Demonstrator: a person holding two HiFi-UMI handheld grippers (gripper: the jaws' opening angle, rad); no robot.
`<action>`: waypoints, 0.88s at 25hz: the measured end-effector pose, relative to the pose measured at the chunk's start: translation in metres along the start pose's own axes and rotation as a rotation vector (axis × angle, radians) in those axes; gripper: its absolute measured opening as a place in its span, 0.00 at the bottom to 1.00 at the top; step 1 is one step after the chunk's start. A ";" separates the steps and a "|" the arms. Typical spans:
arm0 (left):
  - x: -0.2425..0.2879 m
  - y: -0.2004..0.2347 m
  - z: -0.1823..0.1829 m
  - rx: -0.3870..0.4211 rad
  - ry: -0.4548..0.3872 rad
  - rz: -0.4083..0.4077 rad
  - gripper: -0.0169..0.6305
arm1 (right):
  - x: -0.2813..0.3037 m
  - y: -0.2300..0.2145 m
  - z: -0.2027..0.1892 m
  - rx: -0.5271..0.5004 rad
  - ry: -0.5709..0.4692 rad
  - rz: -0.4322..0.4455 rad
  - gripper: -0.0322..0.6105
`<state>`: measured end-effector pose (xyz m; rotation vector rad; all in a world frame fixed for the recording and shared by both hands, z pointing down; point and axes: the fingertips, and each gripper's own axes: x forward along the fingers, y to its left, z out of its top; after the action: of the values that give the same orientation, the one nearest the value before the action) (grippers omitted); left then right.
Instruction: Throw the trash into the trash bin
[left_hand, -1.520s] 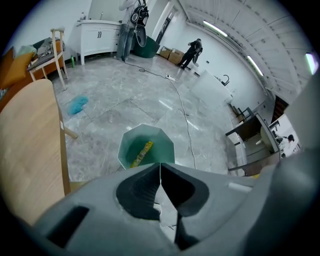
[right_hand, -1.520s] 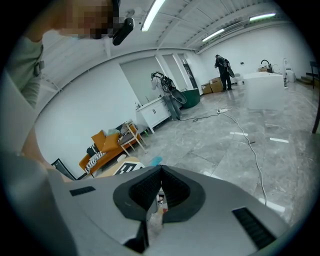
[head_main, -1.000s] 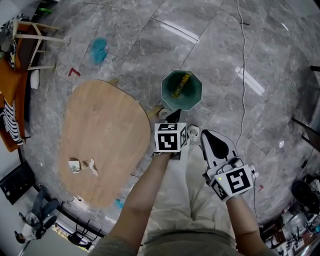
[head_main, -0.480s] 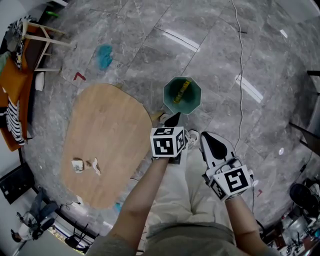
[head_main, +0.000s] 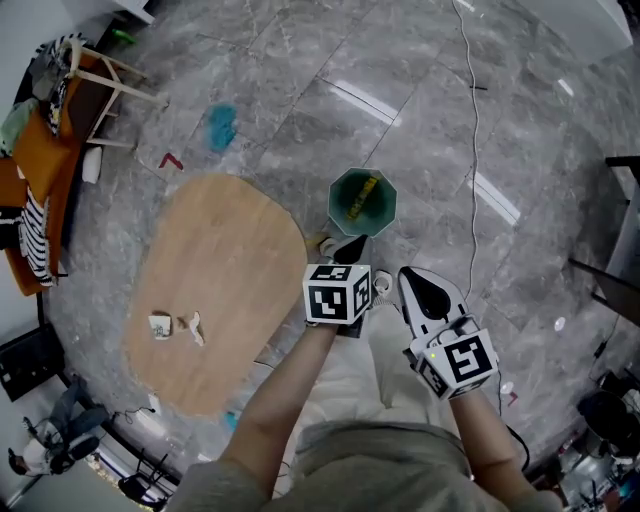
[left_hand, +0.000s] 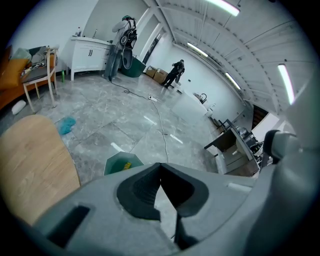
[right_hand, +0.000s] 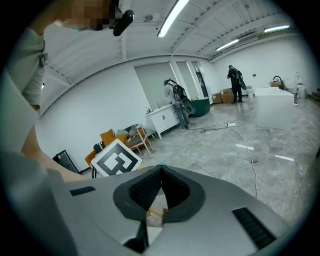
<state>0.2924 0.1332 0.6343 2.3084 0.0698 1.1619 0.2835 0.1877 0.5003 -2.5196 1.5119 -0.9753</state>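
One yellow piece (head_main: 362, 195) already lies in the green trash bin (head_main: 379, 217), but two crumpled scraps (head_main: 161, 326) remain on the wooden surface (head_main: 230, 250) — well apart from the left gripper (head_main: 346, 247) and right gripper (head_main: 414, 280), both closed and empty.

A large open hall, more studio or lab than home: polished grey stone-tile floor (head_main: 560, 200) spreads around the oval light-wood table (head_main: 215, 290). A thin white cable (head_main: 474, 120) trails beyond the table. Farther off stand white cabinets (left_hand: 91, 54) and brown cardboard boxes (left_hand: 159, 75) under a vaulted, strip-lit white ceiling (left_hand: 200, 25).
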 end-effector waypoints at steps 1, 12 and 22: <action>-0.005 -0.005 0.000 0.007 -0.001 -0.003 0.04 | -0.004 0.002 0.002 -0.004 0.000 0.005 0.06; -0.058 -0.043 0.010 0.039 -0.027 -0.023 0.04 | -0.036 0.029 0.029 -0.047 -0.024 0.055 0.06; -0.102 -0.072 0.024 0.060 -0.082 -0.014 0.04 | -0.069 0.040 0.054 -0.060 -0.067 0.061 0.06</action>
<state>0.2602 0.1543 0.5130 2.4012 0.0917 1.0706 0.2591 0.2084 0.4094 -2.5022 1.6112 -0.8413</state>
